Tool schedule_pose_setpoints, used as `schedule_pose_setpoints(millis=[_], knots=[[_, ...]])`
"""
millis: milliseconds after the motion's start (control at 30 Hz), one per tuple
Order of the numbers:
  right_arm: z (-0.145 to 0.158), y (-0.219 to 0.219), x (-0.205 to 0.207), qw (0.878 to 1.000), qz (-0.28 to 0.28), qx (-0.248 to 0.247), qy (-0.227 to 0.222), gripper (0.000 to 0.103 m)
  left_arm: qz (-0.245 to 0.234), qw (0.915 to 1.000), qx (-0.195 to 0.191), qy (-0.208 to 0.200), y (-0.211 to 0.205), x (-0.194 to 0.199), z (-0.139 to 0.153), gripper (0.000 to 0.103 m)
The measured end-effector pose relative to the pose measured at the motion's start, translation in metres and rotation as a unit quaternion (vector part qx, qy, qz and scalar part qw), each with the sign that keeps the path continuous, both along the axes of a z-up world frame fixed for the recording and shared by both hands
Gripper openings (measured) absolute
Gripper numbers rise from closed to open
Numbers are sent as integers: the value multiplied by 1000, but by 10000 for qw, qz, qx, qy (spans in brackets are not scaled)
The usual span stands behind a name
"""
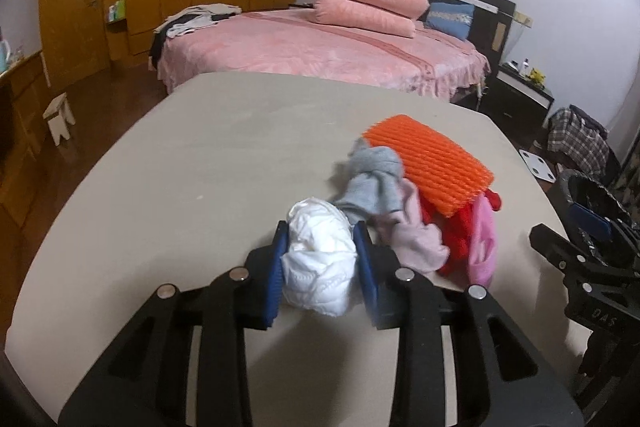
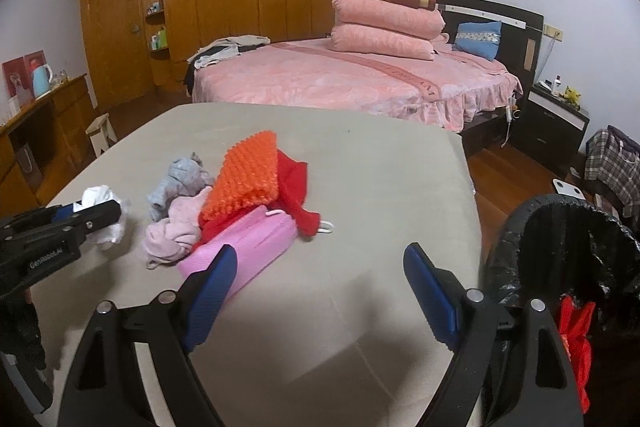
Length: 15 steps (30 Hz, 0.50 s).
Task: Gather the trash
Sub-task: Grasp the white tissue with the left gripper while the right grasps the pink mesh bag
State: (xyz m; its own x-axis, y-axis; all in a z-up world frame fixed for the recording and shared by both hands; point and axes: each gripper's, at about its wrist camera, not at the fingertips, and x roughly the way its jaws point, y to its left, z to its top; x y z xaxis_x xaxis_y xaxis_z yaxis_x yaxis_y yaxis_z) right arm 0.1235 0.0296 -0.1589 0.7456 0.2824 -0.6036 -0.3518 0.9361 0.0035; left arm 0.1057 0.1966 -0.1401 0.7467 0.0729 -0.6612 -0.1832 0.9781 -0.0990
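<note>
Between the blue pads of the left gripper [image 1: 320,259] sits a crumpled white tissue wad [image 1: 320,263], resting on the beige counter [image 1: 180,167]. Its jaws are drawn in close, both pads pressed against the wad's sides and pinching it. Just beside the wad, toward the right, lies a heap of soft things: a grey sock [image 1: 374,183], a pale pink cloth [image 1: 416,239], a red cloth [image 1: 452,239], a pink pouch [image 1: 482,251] and an orange ribbed foam sleeve [image 1: 436,163] on top. The right gripper [image 2: 320,291] hovers over bare counter near the front edge, jaws spread wide with nothing between them; the pink pouch lies just past its left pad. A black-lined trash bin [image 2: 560,251] stands off the counter's right edge, with a scrap of red [image 2: 576,335] inside it.
</note>
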Motion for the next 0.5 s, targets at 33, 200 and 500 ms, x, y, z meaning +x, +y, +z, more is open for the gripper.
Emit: schedule_pose_setpoints(millis=[33, 200, 500], knots=[[0, 3, -1, 10000, 32, -13, 5, 84, 40, 10000, 7, 8, 4, -1, 0, 32], [0, 16, -1, 9998, 181, 21, 100, 84, 283, 9995, 86, 105, 22, -2, -4, 32], [-9, 48, -1, 9988, 354, -200, 270, 84, 225, 9991, 5, 347, 27, 7, -16, 32]])
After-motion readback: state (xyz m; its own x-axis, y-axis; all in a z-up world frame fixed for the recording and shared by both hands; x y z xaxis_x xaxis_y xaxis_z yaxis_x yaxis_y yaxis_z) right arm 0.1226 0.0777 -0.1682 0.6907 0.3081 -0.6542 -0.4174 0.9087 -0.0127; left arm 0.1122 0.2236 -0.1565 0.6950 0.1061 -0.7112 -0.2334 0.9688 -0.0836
